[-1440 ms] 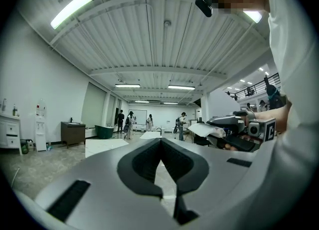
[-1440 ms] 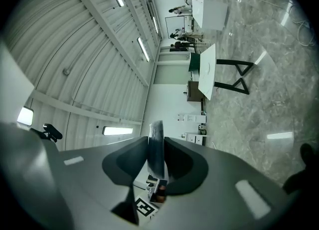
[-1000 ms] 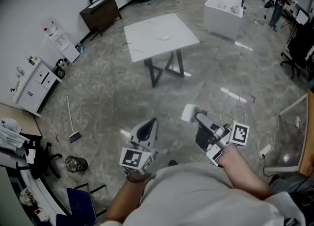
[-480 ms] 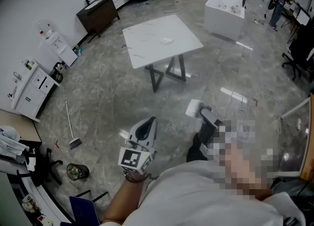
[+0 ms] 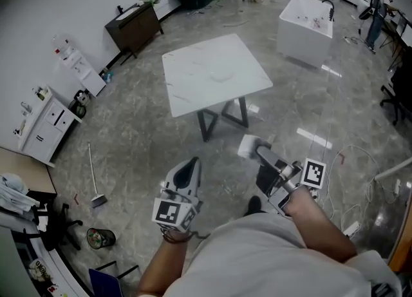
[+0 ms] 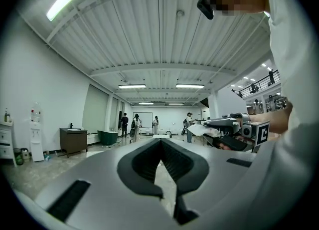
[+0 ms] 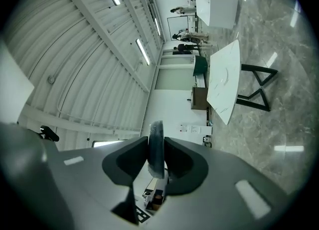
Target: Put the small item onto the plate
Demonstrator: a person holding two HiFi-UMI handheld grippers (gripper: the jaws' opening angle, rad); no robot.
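My right gripper (image 5: 255, 151) is held out in front of me, shut on a small flat white item (image 5: 247, 146). In the right gripper view the item (image 7: 156, 149) stands edge-on, pinched between the two dark jaws. The white square table (image 5: 215, 73) stands ahead on dark legs, and a faint pale plate (image 5: 223, 74) lies on its top. It also shows in the right gripper view as the table (image 7: 223, 82), turned sideways. My left gripper (image 5: 192, 162) is shut with nothing in it, left of the right one. Both grippers are well short of the table.
A white tub-like box (image 5: 306, 22) stands beyond the table at the right, a dark cabinet (image 5: 135, 26) at the far left wall. White drawers (image 5: 42, 120), a broom (image 5: 94, 170) and a small bin (image 5: 98, 238) lie at the left. Cables (image 5: 360, 160) trail at the right.
The table now sits nearer and more central in the head view. The right gripper still holds the white item out front; the left gripper stays shut beside it.
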